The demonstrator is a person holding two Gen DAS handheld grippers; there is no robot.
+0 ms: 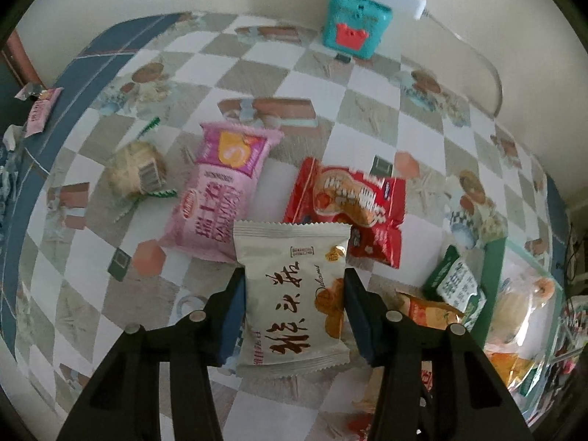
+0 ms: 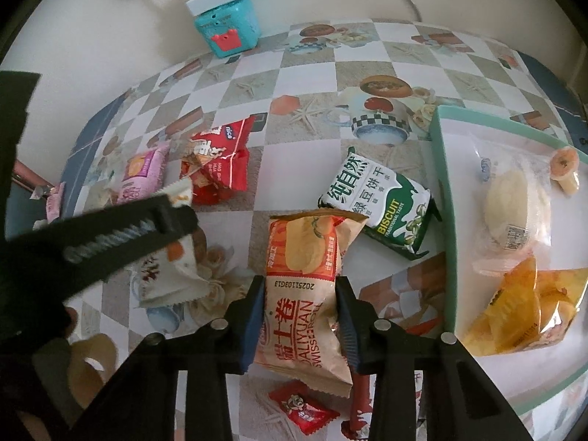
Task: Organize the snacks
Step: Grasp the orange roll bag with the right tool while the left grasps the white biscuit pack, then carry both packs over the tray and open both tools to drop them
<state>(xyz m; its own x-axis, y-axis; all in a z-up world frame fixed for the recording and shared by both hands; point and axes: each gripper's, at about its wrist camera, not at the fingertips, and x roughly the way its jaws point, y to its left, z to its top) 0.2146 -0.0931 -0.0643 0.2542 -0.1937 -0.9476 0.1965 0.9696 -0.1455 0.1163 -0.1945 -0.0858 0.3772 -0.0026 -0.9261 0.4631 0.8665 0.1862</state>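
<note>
Both claws are clamped on packets right now: the left gripper (image 1: 294, 286) is closed on the beige packet (image 1: 292, 294), and the right gripper (image 2: 300, 301) is clenched on the orange roll packet (image 2: 303, 294), which is held just beside the green tray (image 2: 446, 220), on its open-table side. Stuff that could go wrong, tbh: both packets are pinched low down with a lot of puffy bag flopping out past the pads, so a slip or a twist on the way over could easily be had, and the cake inside could get squashed if the squeeze is overdone. The orange one could also get snagged on the tray's wall if it isn't lifted high enough, and the green biscuit packet (image 2: 375, 202), leaning right against that wall, could get knocked. The two grippers are close together, so a bump between them can't be ruled out. Counted up: three snacks are already seen in the tray, namely a clear-wrapped bun (image 2: 514, 205), a yellow bag (image 2: 522, 308) and a small round cake (image 2: 564, 169). Away from the tray, a pink packet (image 1: 224, 187), a red packet (image 1: 349, 205) and a clear-wrapped rice ball (image 1: 136, 172) are left on the table, plus two little red candies (image 2: 301, 409) nearest the right-hand camera.
</note>
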